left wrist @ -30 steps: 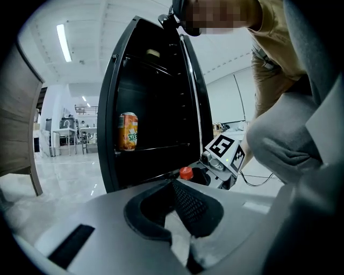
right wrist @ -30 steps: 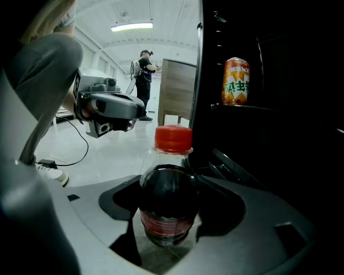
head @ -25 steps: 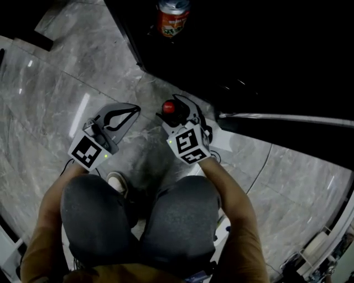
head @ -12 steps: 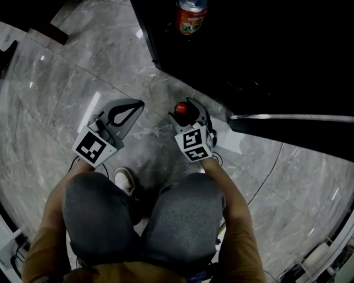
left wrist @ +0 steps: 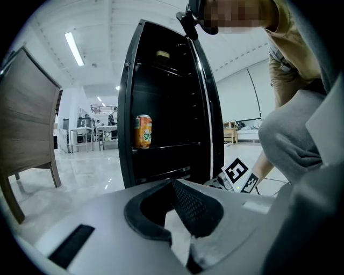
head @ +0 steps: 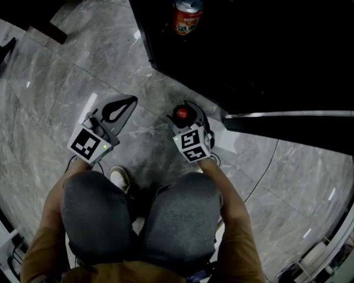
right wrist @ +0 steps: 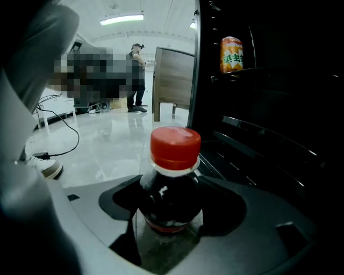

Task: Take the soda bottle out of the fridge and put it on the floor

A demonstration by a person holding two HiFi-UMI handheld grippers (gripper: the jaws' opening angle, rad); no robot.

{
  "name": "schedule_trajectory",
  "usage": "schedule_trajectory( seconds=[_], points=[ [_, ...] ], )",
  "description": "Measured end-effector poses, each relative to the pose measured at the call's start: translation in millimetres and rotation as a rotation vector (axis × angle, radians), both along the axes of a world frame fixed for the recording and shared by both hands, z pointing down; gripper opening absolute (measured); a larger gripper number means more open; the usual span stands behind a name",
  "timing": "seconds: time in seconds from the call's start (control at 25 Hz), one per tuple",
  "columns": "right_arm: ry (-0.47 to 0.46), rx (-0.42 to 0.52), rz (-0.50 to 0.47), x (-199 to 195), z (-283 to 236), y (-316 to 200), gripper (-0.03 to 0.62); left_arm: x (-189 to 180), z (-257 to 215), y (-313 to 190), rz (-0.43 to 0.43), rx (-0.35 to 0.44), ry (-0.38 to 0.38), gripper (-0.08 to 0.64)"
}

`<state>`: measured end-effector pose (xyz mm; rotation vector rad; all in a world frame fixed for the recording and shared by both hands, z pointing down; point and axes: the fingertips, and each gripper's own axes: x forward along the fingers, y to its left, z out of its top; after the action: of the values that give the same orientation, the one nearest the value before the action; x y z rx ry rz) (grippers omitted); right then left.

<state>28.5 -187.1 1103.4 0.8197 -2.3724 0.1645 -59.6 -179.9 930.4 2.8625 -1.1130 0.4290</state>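
The soda bottle (head: 182,114), dark with a red cap (right wrist: 174,147), is upright between the jaws of my right gripper (head: 183,111), which is shut on its shoulder (right wrist: 171,201). It is over the grey marble floor (head: 66,72), just outside the open black fridge (head: 249,55). I cannot tell whether its base touches the floor. My left gripper (head: 131,100) is to the left of the bottle, low over the floor, jaws shut (left wrist: 173,182) with nothing in them.
An orange can (head: 187,16) stands on a fridge shelf (left wrist: 143,131) (right wrist: 231,54). The fridge door edge (head: 287,115) juts out at the right. The person's knees and a shoe (head: 118,178) are below the grippers. A thin cable (head: 265,166) lies on the floor.
The right gripper with the bottle has drawn slightly away from the fridge toward the person. The left gripper has shifted a little to the left, still shut.
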Motion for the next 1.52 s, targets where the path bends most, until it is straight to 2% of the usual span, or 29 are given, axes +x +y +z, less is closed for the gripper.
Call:
schedule_trajectory(
  seconds=[0.4,0.64,0.68,0.72,0.84,1.24,1.52],
  points=[
    [0.047,0.005,-0.032,12.1,-11.4,11.3,0.303,21.4,0.3,-0.3,0.032,-0.017,0.046,0.002],
    [0.039,0.016,-0.022,26.0,-27.9,19.2,0.302,23.6,9.2,-2.8,0.027,-0.036,0.083,0.002],
    [0.041,0.017,-0.031,28.6,-30.4,22.0,0.292,24.2,11.5,-3.3,0.028,-0.038,0.086,0.0],
    [0.045,0.023,-0.041,31.5,-32.1,24.5,0.249,24.9,13.8,-3.8,0.03,-0.04,0.089,0.002],
    [0.063,0.053,-0.053,40.0,-32.9,29.0,0.205,27.6,22.1,-6.9,0.032,-0.051,0.107,0.002],
    [0.097,0.065,0.057,69.1,-46.6,11.9,0.026,30.9,47.4,-12.0,0.03,-0.086,0.161,0.002],
    [0.097,0.075,0.108,63.7,-46.3,-22.7,0.002,36.0,57.2,-20.9,0.042,-0.088,0.166,0.001]
  ],
)
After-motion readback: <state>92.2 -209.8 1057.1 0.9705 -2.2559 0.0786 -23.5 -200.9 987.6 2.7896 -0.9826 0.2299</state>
